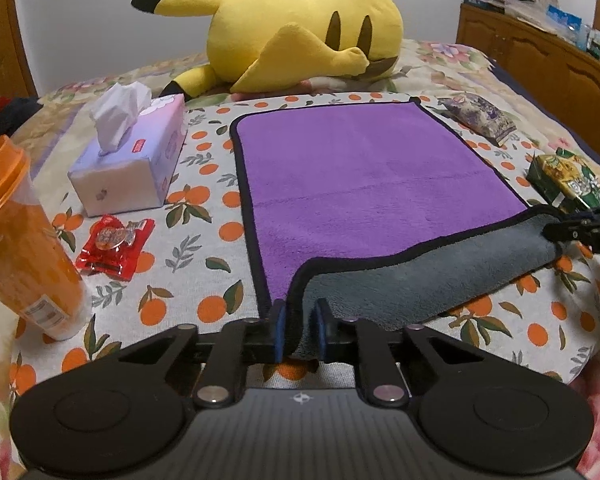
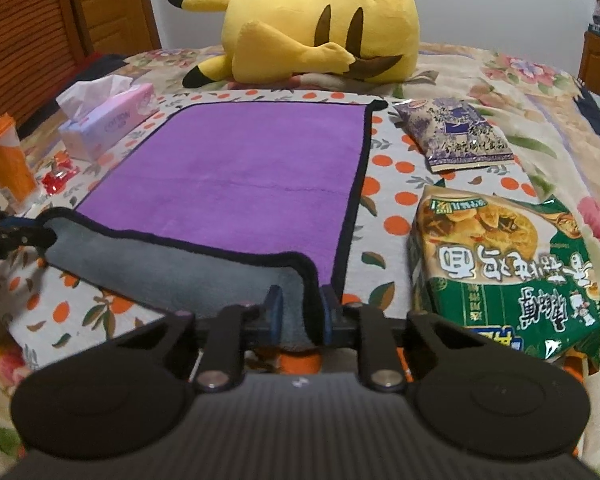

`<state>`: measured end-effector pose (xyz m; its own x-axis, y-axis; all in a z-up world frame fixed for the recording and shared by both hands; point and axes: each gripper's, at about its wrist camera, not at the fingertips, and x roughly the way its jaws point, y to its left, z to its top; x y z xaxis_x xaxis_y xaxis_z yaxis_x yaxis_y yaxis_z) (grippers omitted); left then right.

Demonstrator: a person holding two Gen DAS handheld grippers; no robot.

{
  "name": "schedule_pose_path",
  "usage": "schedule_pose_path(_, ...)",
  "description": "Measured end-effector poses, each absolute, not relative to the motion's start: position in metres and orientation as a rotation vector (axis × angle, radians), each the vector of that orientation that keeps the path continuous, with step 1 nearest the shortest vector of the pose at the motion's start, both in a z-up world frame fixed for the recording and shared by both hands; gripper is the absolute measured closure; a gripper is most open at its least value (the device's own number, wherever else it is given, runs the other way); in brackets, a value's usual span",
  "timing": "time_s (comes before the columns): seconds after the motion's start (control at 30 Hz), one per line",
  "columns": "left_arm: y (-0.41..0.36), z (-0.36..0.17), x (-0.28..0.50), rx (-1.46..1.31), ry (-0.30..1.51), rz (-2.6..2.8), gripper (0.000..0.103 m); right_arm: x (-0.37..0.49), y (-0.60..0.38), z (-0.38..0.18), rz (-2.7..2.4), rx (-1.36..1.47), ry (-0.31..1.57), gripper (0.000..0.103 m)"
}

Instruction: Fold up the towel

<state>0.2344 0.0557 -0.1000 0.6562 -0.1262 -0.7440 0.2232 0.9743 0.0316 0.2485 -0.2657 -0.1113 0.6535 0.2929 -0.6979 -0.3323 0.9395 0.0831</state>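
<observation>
Now, step: first fold, near edge lifted, grey underside up.
Towel (image 1: 364, 176): flat on bed, between tissue box (image 1: 130, 160) and snack bags (image 2: 504, 264).
Left gripper (image 1: 300, 330): clamped on near-left corner.
Right gripper (image 2: 300, 316): clamped on near-right corner.
Next: carry both corners evenly to far edge, near plush (image 1: 300, 28).

I see a bed (image 1: 452, 60) under a floral cover, with an orange-print cloth (image 1: 204, 184) spread on top. On the cloth lie the towel (image 1: 364, 176), a tissue box (image 1: 136, 164), a red packet (image 1: 114, 246), an orange cup (image 1: 16, 240), a purple packet (image 2: 454, 134) and a green bag (image 2: 504, 272). A yellow plush (image 1: 300, 32) lies on the cover beyond the cloth.
</observation>
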Motion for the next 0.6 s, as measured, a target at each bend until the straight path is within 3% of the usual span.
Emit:
schedule_pose_path(0.03, 0.055, -0.100, 0.234, 0.129, 0.831, -0.197, 0.089, 0.248, -0.266, -0.111, 0.350, -0.059, 0.779, 0.092)
schedule_pose_path(0.1, 0.055, -0.100, 0.234, 0.128, 0.830, -0.201, 0.094, 0.249, -0.267, -0.112, 0.350, -0.063, 0.777, 0.094)
schedule_pose_path(0.23, 0.055, -0.097, 0.233, 0.118, 0.820, -0.209, 0.096, 0.247, -0.266, -0.111, 0.358, -0.077, 0.763, 0.098)
schedule_pose_path(0.6, 0.050, -0.073, 0.223, 0.103, 0.728, -0.219, 0.096, 0.245, -0.270, -0.100, 0.362, -0.055, 0.705, 0.099)
